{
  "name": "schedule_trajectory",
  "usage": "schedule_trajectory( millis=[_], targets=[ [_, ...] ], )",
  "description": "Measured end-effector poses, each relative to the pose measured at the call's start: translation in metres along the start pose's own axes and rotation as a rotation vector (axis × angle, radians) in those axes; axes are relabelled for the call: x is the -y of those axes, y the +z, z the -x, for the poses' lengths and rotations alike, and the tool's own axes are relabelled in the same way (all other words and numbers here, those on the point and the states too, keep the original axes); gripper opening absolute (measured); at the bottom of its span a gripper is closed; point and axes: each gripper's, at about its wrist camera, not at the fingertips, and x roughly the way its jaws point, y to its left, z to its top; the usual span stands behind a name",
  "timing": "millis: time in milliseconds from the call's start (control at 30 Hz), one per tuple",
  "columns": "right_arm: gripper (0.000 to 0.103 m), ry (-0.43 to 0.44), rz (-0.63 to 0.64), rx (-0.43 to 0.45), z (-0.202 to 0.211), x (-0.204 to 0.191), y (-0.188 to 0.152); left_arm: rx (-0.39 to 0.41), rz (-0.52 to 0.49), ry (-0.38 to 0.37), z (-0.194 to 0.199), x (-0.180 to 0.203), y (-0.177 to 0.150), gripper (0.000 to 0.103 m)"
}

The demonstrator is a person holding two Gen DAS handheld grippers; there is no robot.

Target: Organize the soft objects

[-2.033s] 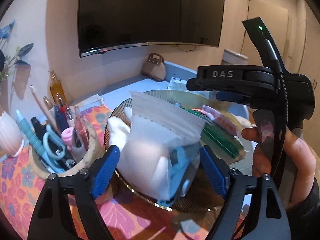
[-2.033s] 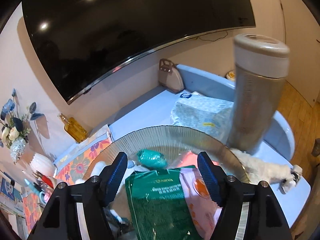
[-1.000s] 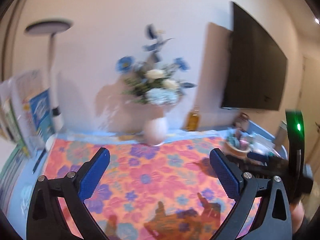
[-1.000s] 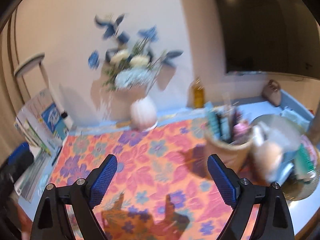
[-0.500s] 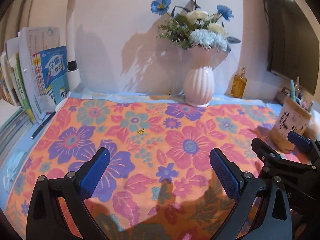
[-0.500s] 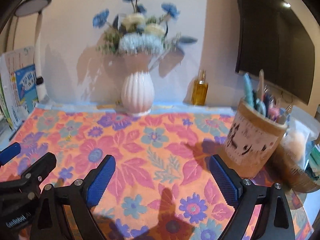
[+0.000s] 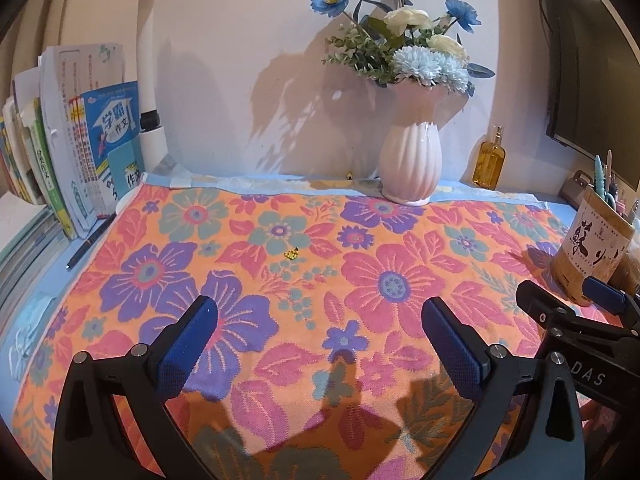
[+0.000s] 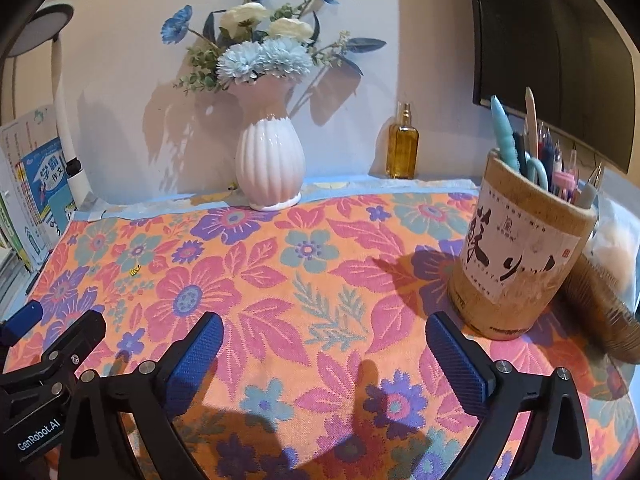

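Both the left gripper (image 7: 320, 334) and the right gripper (image 8: 324, 348) are held wide open and empty above the floral cloth (image 7: 280, 280). The soft objects (image 8: 614, 244) are glimpsed far right, behind the pen holder (image 8: 520, 256); the right gripper is judged nearer.
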Motion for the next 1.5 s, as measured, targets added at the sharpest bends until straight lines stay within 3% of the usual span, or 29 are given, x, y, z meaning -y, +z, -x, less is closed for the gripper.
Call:
schedule_trajectory(
  millis=[333, 667, 1500],
  targets=[
    [0.102, 0.000, -0.001, -0.019, -0.004, 0.000, -0.001, 0.041, 0.032, 0.062, 0.007, -0.008, 0.001, 0.102],
    [0.102, 0.000, 0.009, -0.031, -0.008, -0.002, 0.000, 0.015, 0.090, 0.144, 0.003, -0.023, 0.002, 0.102],
    [0.102, 0.001, 0.020, -0.040, -0.012, -0.001, -0.001, -0.041, 0.033, 0.165, -0.005, -0.015, 0.001, 0.102]
  ],
)
